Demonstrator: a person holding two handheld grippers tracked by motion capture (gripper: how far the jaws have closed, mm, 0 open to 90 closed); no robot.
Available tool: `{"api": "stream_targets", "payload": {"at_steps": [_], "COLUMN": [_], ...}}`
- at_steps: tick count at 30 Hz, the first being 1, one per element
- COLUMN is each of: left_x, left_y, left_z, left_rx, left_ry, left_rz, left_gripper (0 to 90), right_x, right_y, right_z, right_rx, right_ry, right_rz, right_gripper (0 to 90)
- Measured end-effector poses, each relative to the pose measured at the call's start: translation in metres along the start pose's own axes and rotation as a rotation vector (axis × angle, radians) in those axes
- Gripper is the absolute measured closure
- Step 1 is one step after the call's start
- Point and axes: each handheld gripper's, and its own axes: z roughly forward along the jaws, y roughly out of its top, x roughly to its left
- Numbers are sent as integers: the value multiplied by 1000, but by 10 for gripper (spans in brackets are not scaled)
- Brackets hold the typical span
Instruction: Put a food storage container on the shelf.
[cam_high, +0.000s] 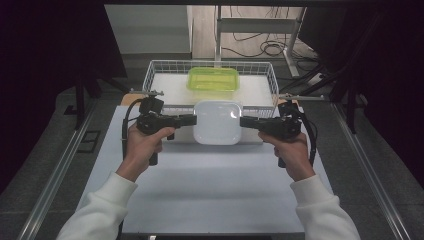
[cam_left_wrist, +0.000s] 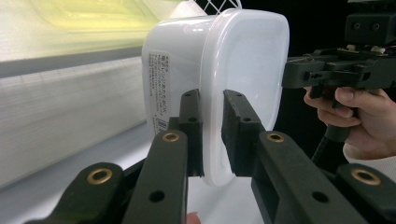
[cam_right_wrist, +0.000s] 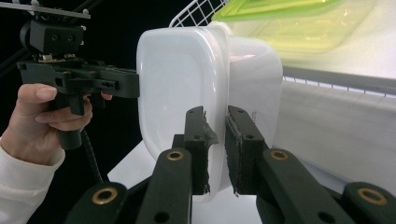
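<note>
A white lidded plastic container (cam_high: 217, 121) hangs above the table, held from both sides. My left gripper (cam_high: 193, 119) is shut on its left rim, and the left gripper view shows the pads clamped on the lid's edge (cam_left_wrist: 214, 140) of the container (cam_left_wrist: 187, 70). On the other side, my right gripper (cam_high: 243, 121) is shut on the right rim; its pads pinch the lid edge (cam_right_wrist: 217, 154) of the container (cam_right_wrist: 177, 88). Behind it, a green-lidded container (cam_high: 213, 79) lies in a white wire basket (cam_high: 159, 67).
The basket stands at the far end of the pale table (cam_high: 210, 190), just beyond the held container. Dark cloth hangs on both sides, and metal rails (cam_high: 55, 175) run along the floor. Cables lie on the floor behind the basket.
</note>
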Motion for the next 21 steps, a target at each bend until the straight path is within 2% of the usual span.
{"api": "stream_targets", "payload": {"at_steps": [21], "left_x": [1], "left_y": [25], "left_z": [-5], "left_rx": [-23], "left_ry": [9], "left_rz": [12], "left_gripper": [787], "right_x": [6], "right_y": [25], "right_z": [-1], "right_rx": [-17], "right_ry": [3], "right_rz": [-14], "right_gripper": [786]}}
